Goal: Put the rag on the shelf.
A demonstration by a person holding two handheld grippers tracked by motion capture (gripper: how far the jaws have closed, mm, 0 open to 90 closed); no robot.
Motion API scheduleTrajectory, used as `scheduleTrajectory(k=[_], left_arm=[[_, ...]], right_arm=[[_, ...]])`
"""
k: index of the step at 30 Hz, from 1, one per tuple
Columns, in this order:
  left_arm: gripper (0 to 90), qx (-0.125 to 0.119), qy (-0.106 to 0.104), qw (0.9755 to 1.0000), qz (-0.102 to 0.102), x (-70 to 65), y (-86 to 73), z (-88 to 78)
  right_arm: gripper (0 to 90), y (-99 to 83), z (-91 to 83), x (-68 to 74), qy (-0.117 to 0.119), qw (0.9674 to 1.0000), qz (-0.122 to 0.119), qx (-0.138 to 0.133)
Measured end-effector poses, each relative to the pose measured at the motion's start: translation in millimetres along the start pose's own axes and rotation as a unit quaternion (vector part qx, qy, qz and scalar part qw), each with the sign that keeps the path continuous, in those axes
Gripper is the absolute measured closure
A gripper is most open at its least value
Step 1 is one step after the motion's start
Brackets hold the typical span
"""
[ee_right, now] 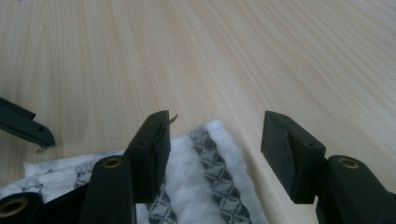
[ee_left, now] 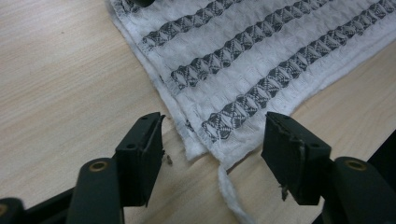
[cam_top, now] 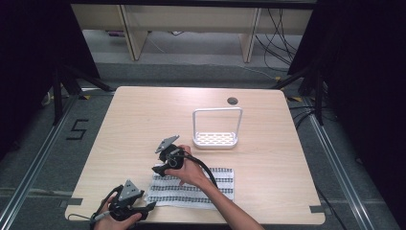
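A white cloth [cam_top: 191, 188] with grey patterned stripes lies flat on the wooden table [cam_top: 143, 115], near its front edge. My left gripper [cam_top: 152, 206] is low at the cloth's near left corner. In the left gripper view its jaws [ee_left: 212, 140] stand open on either side of that corner of the cloth [ee_left: 243, 60], the pads apart from it. My right gripper [cam_top: 159, 170] is at the cloth's far left corner. In the right gripper view its jaws [ee_right: 215, 135] stand open over the cloth's edge [ee_right: 205, 186], with nothing pressed between them.
A white rack [cam_top: 216, 139] with a tall loop handle stands behind the cloth, right of centre. A round cable hole [cam_top: 232, 100] sits near the table's far edge. Bare wood stretches left of the cloth and behind it.
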State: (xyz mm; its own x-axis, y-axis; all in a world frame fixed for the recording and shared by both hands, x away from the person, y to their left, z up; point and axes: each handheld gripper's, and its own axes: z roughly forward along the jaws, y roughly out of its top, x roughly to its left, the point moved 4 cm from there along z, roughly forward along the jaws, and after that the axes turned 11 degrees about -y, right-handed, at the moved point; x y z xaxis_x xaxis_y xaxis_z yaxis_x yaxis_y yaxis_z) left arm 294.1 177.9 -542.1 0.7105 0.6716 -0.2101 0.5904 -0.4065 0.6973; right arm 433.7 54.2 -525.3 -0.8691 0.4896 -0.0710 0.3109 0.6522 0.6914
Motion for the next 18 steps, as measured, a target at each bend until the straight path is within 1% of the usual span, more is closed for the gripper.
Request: scheduleTrajectory(k=[1, 2, 3, 4, 5, 6, 7, 8, 9, 10, 11, 12, 13, 14, 15, 16, 17, 18], left_arm=[[41.1, 0.002, 0.001, 1.0, -0.001, -0.6, -0.2, -0.1], [42.6, 0.007, -0.001, 1.0, 0.003, -0.2, -0.7, 0.3], [45.0, 0.022, -0.001, 0.9997, 0.014, 0.4, -1.2, -2.2], [46.6, 0.022, -0.001, 0.9997, 0.014, 0.4, -1.2, -2.2], [46.6, 0.023, -0.002, 0.9996, 0.018, 1.1, -1.0, -2.4], [48.6, 0.025, 0.001, 0.9994, 0.022, 2.1, -1.3, -2.8], [50.2, 0.008, 0.002, 0.9999, 0.012, 0.9, -0.5, -0.3], [51.7, 0.006, 0.001, 0.9999, 0.01, 1.1, -0.3, -0.3], [53.0, 0.019, -0.003, 0.9996, 0.022, 2.7, -0.4, -2.2], [56.0, 0.02, -0.005, 0.9994, 0.027, 4.1, -0.5, -2.4], [57.8, 0.02, -0.005, 0.9994, 0.027, 4.1, -0.5, -2.4], [57.8, 0.019, -0.004, 0.9993, 0.031, 4.5, -0.1, -2.4], [60.4, 0.024, -0.003, 0.9994, 0.024, 3.6, -0.3, -2.4], [63.6, 0.027, -0.005, 0.9992, 0.031, 3.7, 0.0, -2.9], [65.4, 0.009, -0.004, 0.9997, 0.021, 1.7, 1.1, -0.4], [67.3, 0.008, -0.004, 0.9996, 0.025, 1.5, 1.2, -0.2], [71.5, 0.027, -0.004, 0.9986, 0.046, 4.2, 1.4, -2.5], [73.7, 0.027, -0.004, 0.9986, 0.046, 4.2, 1.4, -2.5]], right_arm=[[45.1, -0.2, 1.2, -0.1, -0.002, 1.0, 0.006, 0.004], [45.8, 0.0, 3.0, 0.0, 0.004, 1.0, 0.001, 0.005], [47.5, -0.3, 5.9, 0.6, 0.004, 0.9999, -0.001, 0.013], [47.5, -0.3, 5.9, 0.6, 0.004, 0.9999, -0.001, 0.013], [48.2, -0.5, 7.6, 0.8, 0.006, 0.9999, -0.001, 0.015], [49.1, -0.6, 9.3, 1.1, 0.007, 0.9998, 0.0, 0.018], [50.1, -0.8, 10.7, 1.7, 0.008, 0.9997, 0.003, 0.022], [51.6, -0.5, 12.8, 2.4, 0.008, 0.9998, 0.002, 0.02], [53.9, -0.5, 13.2, 2.1, 0.006, 0.9997, 0.0, 0.025], [58.1, -1.4, 15.5, 2.3, 0.007, 0.9995, 0.0, 0.03], [58.1, -1.4, 15.5, 2.3, 0.007, 0.9995, 0.0, 0.03], [60.5, -2.5, 16.2, 2.2, 0.006, 0.9994, 0.0, 0.034], [64.1, -2.5, 15.9, 1.7, 0.004, 0.9994, 0.002, 0.033], [68.0, -2.9, 15.2, 1.3, 0.005, 0.9993, 0.006, 0.037], [71.4, -3.2, 14.6, 0.3, 0.007, 0.9993, 0.006, 0.037], [75.1, -4.2, 14.1, 0.4, 0.005, 0.9991, 0.012, 0.041], [81.2, -5.4, 13.1, 1.2, 0.012, 0.9989, 0.016, 0.042], [81.2, -5.4, 13.1, 1.2, 0.012, 0.9989, 0.016, 0.042]])
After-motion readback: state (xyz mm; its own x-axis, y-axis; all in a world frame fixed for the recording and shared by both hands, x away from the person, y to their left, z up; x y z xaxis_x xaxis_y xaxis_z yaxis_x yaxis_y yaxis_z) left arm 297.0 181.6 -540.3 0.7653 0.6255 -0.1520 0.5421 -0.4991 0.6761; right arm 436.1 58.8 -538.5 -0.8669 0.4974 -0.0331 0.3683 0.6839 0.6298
